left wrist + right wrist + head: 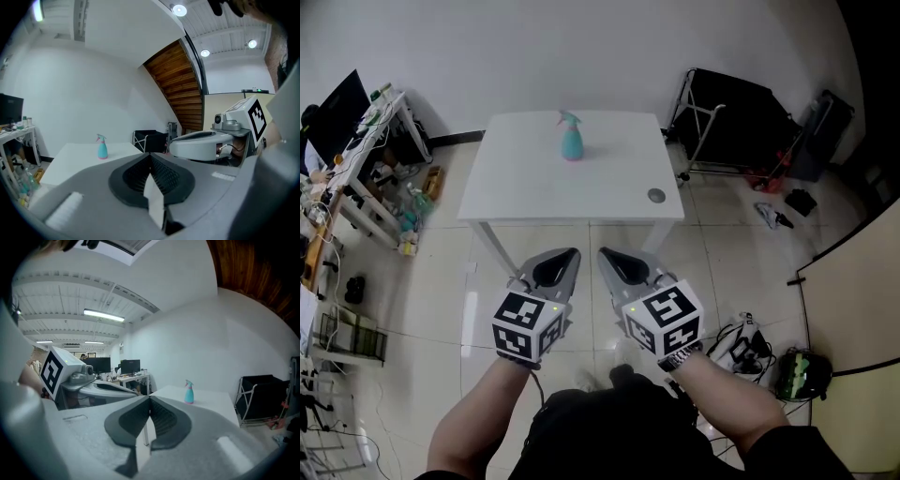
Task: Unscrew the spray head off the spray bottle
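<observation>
Teal spray bottle [572, 142], spray head [567, 118] on, upright on white tabletop [525, 183]. My left claw [572, 253] and right claw [603, 253]: both clenched, empty, well apart from it.

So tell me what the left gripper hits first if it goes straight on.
Probably the white table, near its front edge; the spray bottle stands farther back. Depth is unclear.

The spray bottle [571, 138] stands on the table [534, 187], near its far edge.
</observation>
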Demonstrator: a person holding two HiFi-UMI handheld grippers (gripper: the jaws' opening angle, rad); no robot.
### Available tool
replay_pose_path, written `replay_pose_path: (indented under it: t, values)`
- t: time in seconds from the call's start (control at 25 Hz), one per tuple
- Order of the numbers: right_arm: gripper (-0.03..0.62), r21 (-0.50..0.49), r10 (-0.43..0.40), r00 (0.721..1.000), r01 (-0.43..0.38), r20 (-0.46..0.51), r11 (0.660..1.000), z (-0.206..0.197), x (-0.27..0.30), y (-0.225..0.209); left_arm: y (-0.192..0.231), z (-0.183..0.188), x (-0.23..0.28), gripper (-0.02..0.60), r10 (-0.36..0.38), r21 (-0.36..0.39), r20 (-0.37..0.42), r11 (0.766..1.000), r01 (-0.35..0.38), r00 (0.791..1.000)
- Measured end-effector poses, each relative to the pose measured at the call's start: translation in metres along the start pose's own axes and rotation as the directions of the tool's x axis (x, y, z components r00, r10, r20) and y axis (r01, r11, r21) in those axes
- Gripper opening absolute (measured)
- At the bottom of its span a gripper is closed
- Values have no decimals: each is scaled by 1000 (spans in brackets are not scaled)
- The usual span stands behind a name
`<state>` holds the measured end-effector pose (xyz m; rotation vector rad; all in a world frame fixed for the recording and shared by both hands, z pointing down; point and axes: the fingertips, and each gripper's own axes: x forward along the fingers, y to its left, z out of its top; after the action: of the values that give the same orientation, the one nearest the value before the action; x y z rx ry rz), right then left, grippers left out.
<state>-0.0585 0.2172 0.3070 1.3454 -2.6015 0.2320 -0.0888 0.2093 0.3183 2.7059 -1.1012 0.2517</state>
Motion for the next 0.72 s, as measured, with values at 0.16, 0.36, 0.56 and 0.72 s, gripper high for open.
replay_pose_path:
  t: [0.16, 0.36, 0.56, 0.72]
  values:
    - [-9, 15, 1, 1000, 0, -4, 1000, -5, 7, -13, 5, -5, 17, 15, 2, -8, -16, 1000, -2, 1000]
    - [-9, 29, 11, 1000, -11, 1, 1000, -5, 19, -36, 13, -6, 40, 15, 15, -11, -34, 1000, -15, 999]
    - [-9, 35, 43, 999, -42, -8, 998, -6, 32, -61, 19, -5, 67, 15, 40, -9, -57, 999, -41, 998]
    - [-9, 41, 65, 998, -64, -13, 997, -4, 43, -85, 26, -2, 92, 15, 64, -16, -70, 998, -65, 996]
